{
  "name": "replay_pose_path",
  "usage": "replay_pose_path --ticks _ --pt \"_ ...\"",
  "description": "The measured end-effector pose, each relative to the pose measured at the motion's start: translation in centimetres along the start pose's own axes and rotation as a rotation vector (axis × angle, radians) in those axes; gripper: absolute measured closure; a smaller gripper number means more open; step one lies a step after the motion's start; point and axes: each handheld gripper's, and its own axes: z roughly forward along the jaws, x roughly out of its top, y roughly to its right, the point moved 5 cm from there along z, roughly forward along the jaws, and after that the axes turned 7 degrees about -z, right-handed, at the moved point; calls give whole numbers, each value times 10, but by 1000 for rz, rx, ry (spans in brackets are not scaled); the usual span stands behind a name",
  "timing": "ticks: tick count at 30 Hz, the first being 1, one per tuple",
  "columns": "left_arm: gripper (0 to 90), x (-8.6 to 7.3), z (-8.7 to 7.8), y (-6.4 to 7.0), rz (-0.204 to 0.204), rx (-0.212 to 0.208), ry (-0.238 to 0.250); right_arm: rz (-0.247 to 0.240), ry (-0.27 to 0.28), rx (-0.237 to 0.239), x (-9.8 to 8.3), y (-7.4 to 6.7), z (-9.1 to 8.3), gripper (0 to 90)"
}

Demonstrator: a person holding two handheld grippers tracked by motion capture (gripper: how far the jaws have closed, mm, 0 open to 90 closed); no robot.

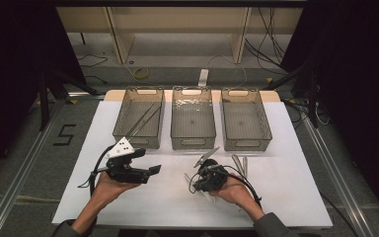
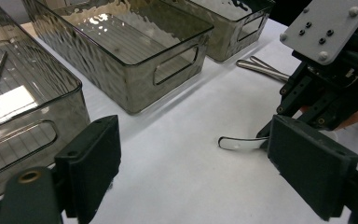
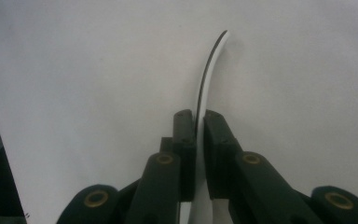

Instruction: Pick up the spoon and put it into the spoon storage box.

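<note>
white spoon (image 3: 208, 84) | right gripper (image 3: 199, 122) clamped on its handle | left gripper (image 2: 193, 163) wide, empty

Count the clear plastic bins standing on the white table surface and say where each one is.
3, in a row across the far side of the table: the left bin with long metal utensils inside, the middle bin, and the right bin. None appears hidden.

A black "5" (image 1: 65, 135) is marked on the floor.
</note>
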Motion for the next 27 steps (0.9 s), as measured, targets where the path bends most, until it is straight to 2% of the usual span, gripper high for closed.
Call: replay_pose_path --ticks 4,18,27 --pt "168 0 0 0 0 1 3 -5 1 -8 1 0 -2 855" --pt "167 1 -1 -2 -16 -4 23 -9 98 -31 2 9 -30 857" --pt "167 2 -2 -3 -16 1 29 35 169 -67 -3 24 -52 857"
